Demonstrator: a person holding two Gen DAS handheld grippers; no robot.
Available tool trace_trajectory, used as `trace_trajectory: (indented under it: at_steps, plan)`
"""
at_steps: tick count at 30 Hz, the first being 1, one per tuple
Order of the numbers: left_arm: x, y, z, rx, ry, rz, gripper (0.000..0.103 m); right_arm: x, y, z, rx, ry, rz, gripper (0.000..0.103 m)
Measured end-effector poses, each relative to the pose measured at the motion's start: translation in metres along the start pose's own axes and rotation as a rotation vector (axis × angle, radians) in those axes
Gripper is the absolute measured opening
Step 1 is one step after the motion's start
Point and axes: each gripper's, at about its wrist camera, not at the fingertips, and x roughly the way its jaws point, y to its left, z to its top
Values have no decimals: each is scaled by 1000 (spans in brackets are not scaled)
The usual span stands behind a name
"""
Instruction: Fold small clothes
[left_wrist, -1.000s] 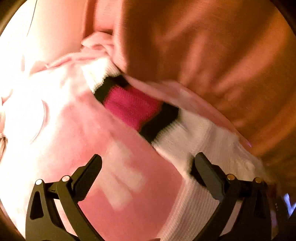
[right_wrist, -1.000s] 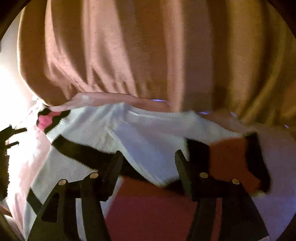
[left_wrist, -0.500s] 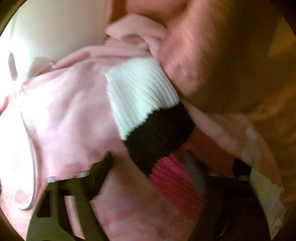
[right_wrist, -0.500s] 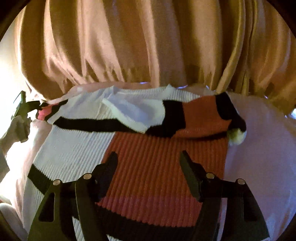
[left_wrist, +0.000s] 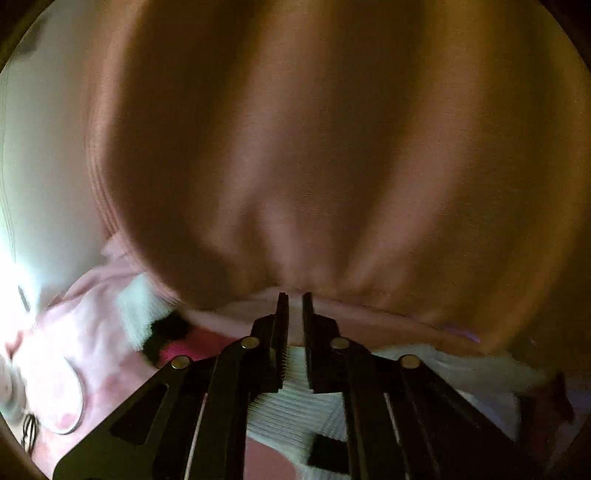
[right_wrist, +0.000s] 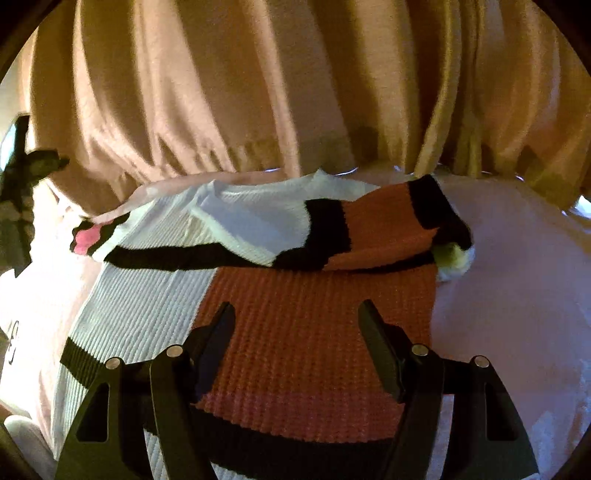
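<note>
My left gripper has just closed, nothing visibly clamped. My right gripper hangs open over the white, orange and black ribbed knit sweater, sleeve folded across at twelve o'clock.

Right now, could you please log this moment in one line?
left gripper: just closed, empty; right gripper: open over sweater; sleeve: folded across

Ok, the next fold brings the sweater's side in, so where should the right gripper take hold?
Probably pinch the orange panel's free side edge, below the folded sleeve, coming in from the bare pink cover: it lies flat there, and the right gripper's jaws are open.
</note>
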Motion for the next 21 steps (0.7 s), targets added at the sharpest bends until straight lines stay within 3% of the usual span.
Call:
trace_trajectory:
  at_steps: [2, 3, 5, 8, 9, 13, 16, 20, 21]
  plan:
    - [-11, -31, -12, 39, 36, -59, 27, -4, -8, 0, 16, -2, 0, 68]
    - [-12, -46, -22, 42, 65, -96, 45, -6, -11, 0, 20, -4, -5, 68]
    - [-7, -57, -39, 27, 110, -139, 54, -10, -16, 0, 16, -3, -9, 68]
    - [17, -42, -58, 1, 183, -113, 68, -14, -21, -1, 10, 1, -18, 69]
    - [29, -22, -61, -27, 199, -73, 77, -14, -22, -2, 7, 2, -20, 69]
    - [53, 59, -63, -116, 185, 92, 87, -7, -19, -5, 3, 20, -21, 69]
    - [83, 145, -61, -233, 215, 234, 87, 1, -10, -7, -4, 31, -17, 69]
    - [116, 231, -70, -402, 281, 350, 86, 14, 5, -11, -16, 55, -8, 69]
    - [122, 242, -75, -433, 302, 353, 80, 17, 10, -12, -21, 60, -9, 69]
